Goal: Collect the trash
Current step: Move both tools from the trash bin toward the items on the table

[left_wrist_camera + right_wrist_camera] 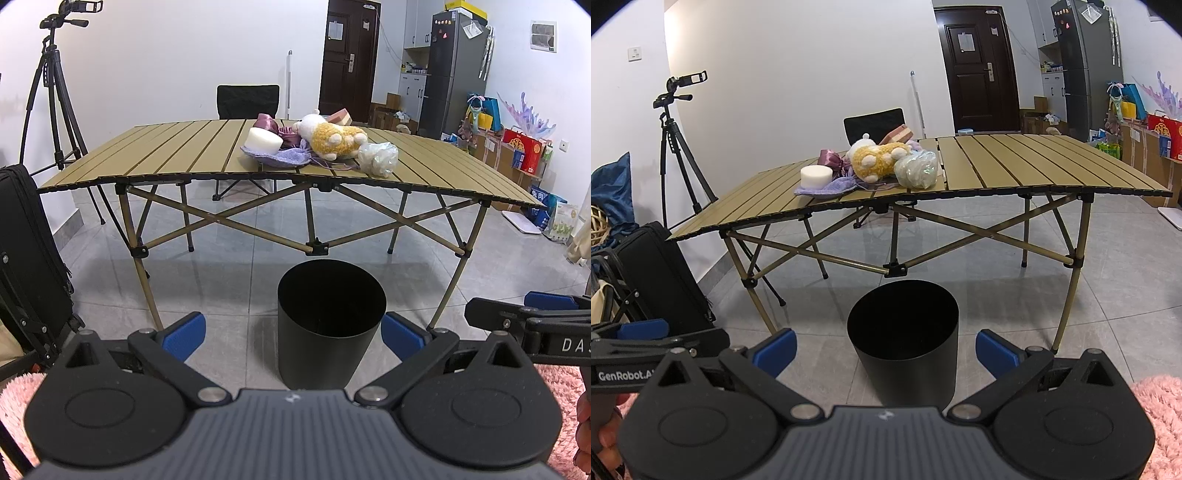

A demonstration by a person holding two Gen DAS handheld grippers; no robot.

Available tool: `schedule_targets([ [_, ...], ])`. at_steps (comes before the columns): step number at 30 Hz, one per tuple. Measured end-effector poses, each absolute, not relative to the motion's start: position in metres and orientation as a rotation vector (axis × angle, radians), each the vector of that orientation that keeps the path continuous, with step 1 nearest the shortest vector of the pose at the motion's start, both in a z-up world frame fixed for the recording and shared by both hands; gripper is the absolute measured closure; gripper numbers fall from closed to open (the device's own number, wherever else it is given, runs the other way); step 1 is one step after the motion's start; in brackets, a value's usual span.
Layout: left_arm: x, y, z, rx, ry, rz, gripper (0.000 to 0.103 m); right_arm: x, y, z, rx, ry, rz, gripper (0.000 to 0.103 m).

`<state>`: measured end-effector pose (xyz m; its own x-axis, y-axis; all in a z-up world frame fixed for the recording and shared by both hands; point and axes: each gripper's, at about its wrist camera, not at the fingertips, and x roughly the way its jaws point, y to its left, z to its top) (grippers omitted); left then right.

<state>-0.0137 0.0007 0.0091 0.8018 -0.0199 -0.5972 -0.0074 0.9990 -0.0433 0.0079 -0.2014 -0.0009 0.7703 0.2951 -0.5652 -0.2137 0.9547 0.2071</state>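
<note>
trash here looks to be the crumpled plastic bag (pixel 378 157) at the near edge of a small heap on the folding table (pixel 166 155), well apart from both grippers. it appears light, thin and slippery, likely to crush and rustle; a pinch on a bunched fold near its top should hold better than a squeeze across the whole puffy body. just behind it lies a yellow plush toy (pixel 332 138), soft and not obviously rubbish, with a white foam round (pixel 264 140) on a lilac cloth (pixel 280 157) and a satin purple pouch (pixel 267 122) beside them.

left gripper (pixel 291 334) stands wide with nothing between its blue pads, and right gripper (pixel 884 349) is equally wide and empty; both hang low, angled down over the black bin (pixel 330 317) on the floor in front of the table.

table slats are ridged and run front to back, so a thin bag may snag slightly. floor is glossy grey tile. room holds a tripod with camera (pixel 55 92), a black chair (pixel 247 101), a dark door (pixel 345 55), a grey fridge (pixel 454 70) and a black suitcase (pixel 29 258).
</note>
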Motion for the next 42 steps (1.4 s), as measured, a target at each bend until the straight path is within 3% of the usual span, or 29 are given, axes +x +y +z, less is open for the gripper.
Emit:
schedule_targets([
  [21, 0.003, 0.005, 0.012, -0.06, 0.61, 0.021, 0.0, 0.027, -0.194, 0.005, 0.116, 0.589, 0.306, 0.0],
  [42, 0.109, 0.025, 0.031, -0.069, 0.452, 0.07, 0.0, 0.124, -0.185, 0.008, 0.098, 0.441, 0.304, 0.0],
])
